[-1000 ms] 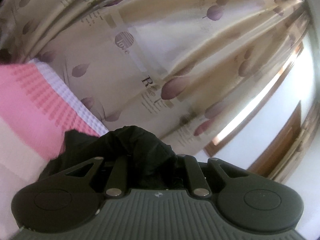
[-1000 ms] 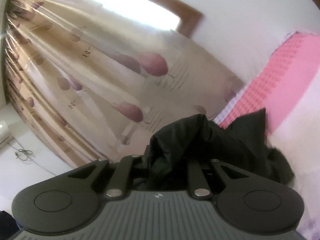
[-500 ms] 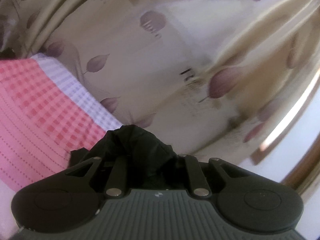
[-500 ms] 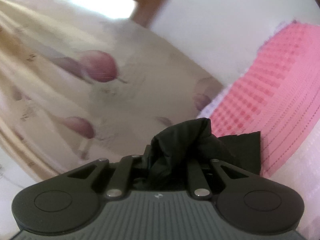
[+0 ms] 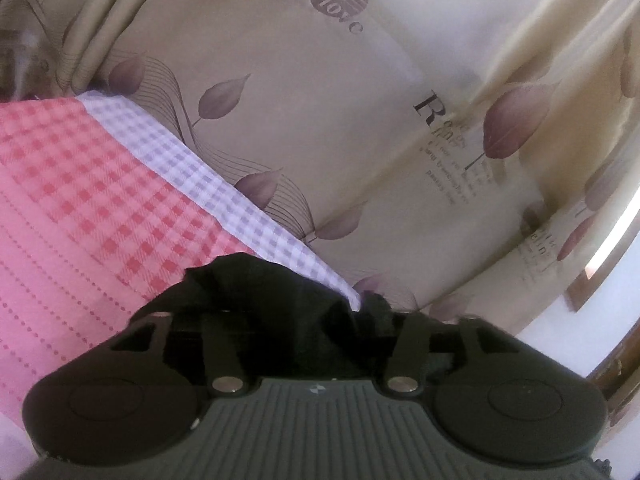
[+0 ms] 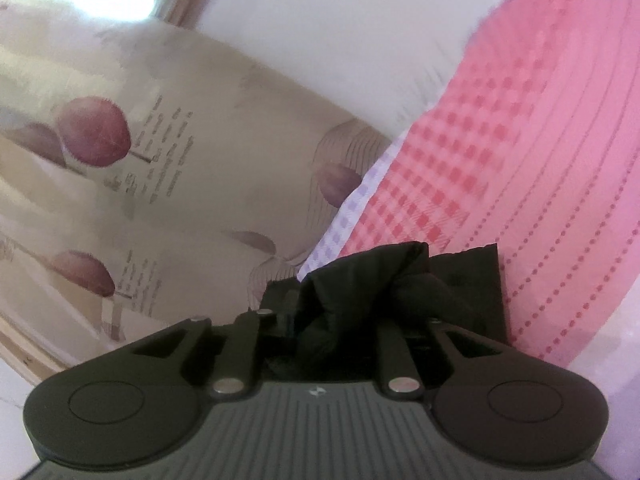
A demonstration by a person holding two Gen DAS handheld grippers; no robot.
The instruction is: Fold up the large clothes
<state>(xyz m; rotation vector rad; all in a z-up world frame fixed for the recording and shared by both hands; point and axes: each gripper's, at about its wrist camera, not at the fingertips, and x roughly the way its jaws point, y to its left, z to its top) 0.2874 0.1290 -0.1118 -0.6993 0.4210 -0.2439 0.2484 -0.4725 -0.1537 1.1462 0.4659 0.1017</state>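
Black garment (image 5: 256,300) between both opening grippers — left (image 5: 308,320), right (image 6: 340,316); curtain (image 5: 360,120) reads "love".

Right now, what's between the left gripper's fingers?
Bunched black cloth, seen in the left wrist view; the left gripper has just been opening with it there. Bedsheet lies beyond.
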